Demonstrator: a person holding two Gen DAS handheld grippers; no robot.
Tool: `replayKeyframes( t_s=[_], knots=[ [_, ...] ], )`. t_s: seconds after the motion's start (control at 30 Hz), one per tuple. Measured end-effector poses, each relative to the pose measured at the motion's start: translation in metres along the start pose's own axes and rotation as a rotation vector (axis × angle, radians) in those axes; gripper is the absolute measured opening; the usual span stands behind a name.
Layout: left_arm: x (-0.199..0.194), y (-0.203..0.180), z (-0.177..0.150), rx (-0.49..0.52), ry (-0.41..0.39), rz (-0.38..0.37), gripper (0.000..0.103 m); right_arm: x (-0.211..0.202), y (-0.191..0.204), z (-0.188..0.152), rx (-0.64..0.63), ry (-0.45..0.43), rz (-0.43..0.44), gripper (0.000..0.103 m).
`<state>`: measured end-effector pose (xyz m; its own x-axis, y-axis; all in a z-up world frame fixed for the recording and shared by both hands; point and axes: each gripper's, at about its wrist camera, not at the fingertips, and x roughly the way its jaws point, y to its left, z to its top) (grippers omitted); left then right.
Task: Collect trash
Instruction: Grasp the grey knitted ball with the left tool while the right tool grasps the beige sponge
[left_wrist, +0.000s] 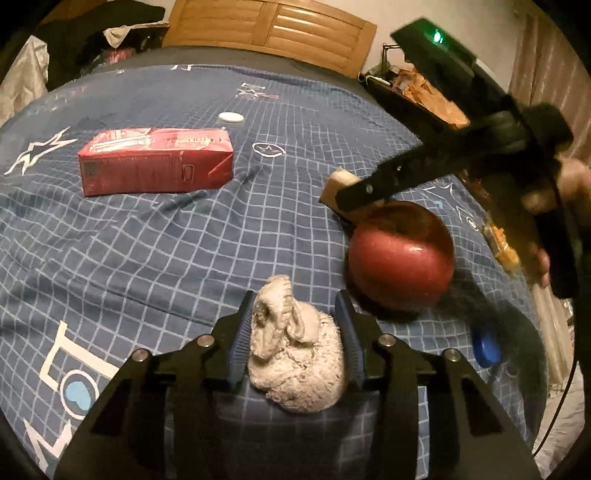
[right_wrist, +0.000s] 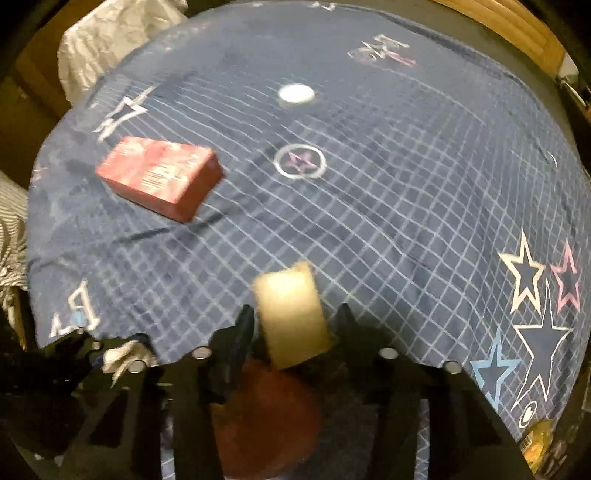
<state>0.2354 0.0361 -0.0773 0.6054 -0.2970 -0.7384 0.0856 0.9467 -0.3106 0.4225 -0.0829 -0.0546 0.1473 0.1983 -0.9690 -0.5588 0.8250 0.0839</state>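
Note:
My left gripper (left_wrist: 295, 321) is shut on a crumpled grey-white tissue wad (left_wrist: 295, 362), just above the blue checked bedspread (left_wrist: 184, 240). My right gripper (right_wrist: 293, 317) is shut on a pale yellow sponge-like block (right_wrist: 291, 317); in the left wrist view this gripper (left_wrist: 343, 192) and its block (left_wrist: 341, 181) hover just above a red apple (left_wrist: 402, 254). The apple shows dimly below the right gripper (right_wrist: 266, 424). A red carton (left_wrist: 155, 160) lies flat on the bed, also in the right wrist view (right_wrist: 159, 177). A white cap (left_wrist: 231, 118) lies beyond it, also in the right wrist view (right_wrist: 295, 92).
A blue lid (left_wrist: 487, 347) lies right of the apple near the bed edge. A yellow wrapper (left_wrist: 502, 247) lies at the far right. A wooden headboard (left_wrist: 273, 26) stands behind, with clothes (left_wrist: 92, 40) piled at the left and a cluttered bedside (left_wrist: 417, 88) at the right.

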Motion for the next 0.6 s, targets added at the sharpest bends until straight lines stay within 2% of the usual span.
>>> replayKeyframes(
  t_s=[0.1, 0.2, 0.3, 0.4, 0.6],
  knots=[
    [0.000, 0.001, -0.001, 0.000, -0.004, 0.001, 0.038, -0.020, 0.002, -0.004, -0.002, -0.092, -0.010, 0.033],
    [0.000, 0.003, -0.001, -0.010, -0.009, -0.009, 0.035, -0.067, 0.003, -0.017, 0.014, -0.245, -0.004, 0.033],
    [-0.005, 0.005, -0.003, -0.019, -0.021, -0.023, 0.032, -0.119, 0.010, -0.055, 0.040, -0.403, 0.002, 0.033],
    [-0.011, 0.009, -0.004, -0.026, -0.041, -0.032, 0.029, -0.158, 0.028, -0.121, 0.059, -0.542, -0.040, 0.033],
    [-0.049, -0.009, -0.024, 0.034, -0.098, -0.006, 0.025, -0.171, 0.056, -0.242, 0.169, -0.652, -0.142, 0.033]
  ],
)
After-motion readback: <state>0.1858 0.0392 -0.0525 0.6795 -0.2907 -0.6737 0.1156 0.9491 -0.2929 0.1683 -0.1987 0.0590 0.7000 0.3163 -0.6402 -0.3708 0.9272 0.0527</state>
